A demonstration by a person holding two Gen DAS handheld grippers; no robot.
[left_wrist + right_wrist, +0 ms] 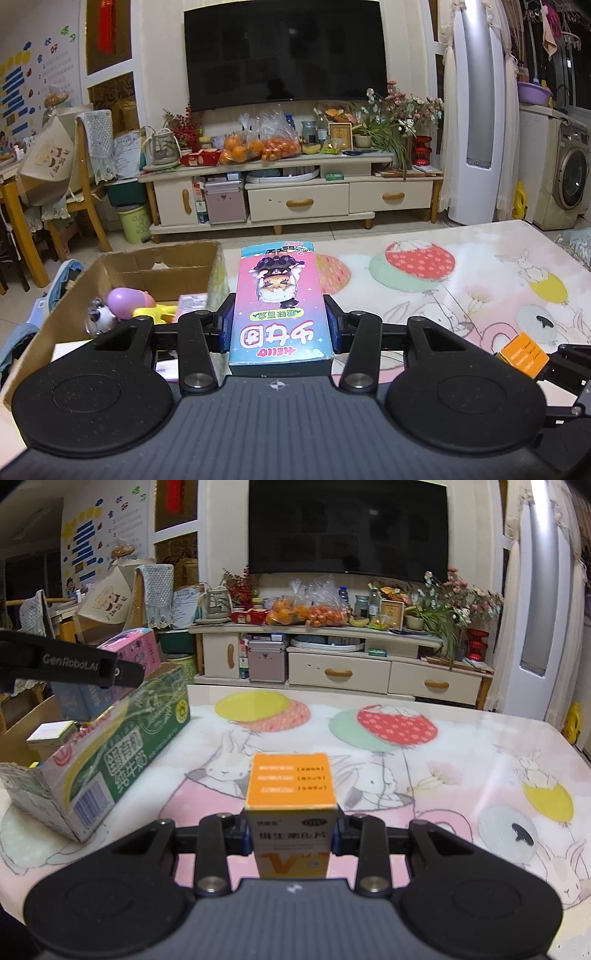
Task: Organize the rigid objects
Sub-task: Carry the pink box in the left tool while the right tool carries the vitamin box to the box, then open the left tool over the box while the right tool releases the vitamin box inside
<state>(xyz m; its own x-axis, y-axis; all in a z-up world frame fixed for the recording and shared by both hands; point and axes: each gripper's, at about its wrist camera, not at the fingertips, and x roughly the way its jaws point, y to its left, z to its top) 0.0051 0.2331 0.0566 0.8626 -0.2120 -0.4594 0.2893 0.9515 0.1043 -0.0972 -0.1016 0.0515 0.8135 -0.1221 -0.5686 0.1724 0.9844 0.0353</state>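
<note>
At the table's left edge the cardboard box (122, 273) holds a purple toy (127, 301) and small cartons. Left gripper (279, 321) jaws clamp the pink carton (279, 306) — right gripper (291, 834) jaws clamp the orange carton (291, 794) above the table (461, 746).

The left gripper's (279, 325) frame hid the near half of the carton (122, 273) and part of its toys (122, 306), the orange box (521, 354) was half hidden at the right, and the green box's (122, 746) print was blurred.
</note>
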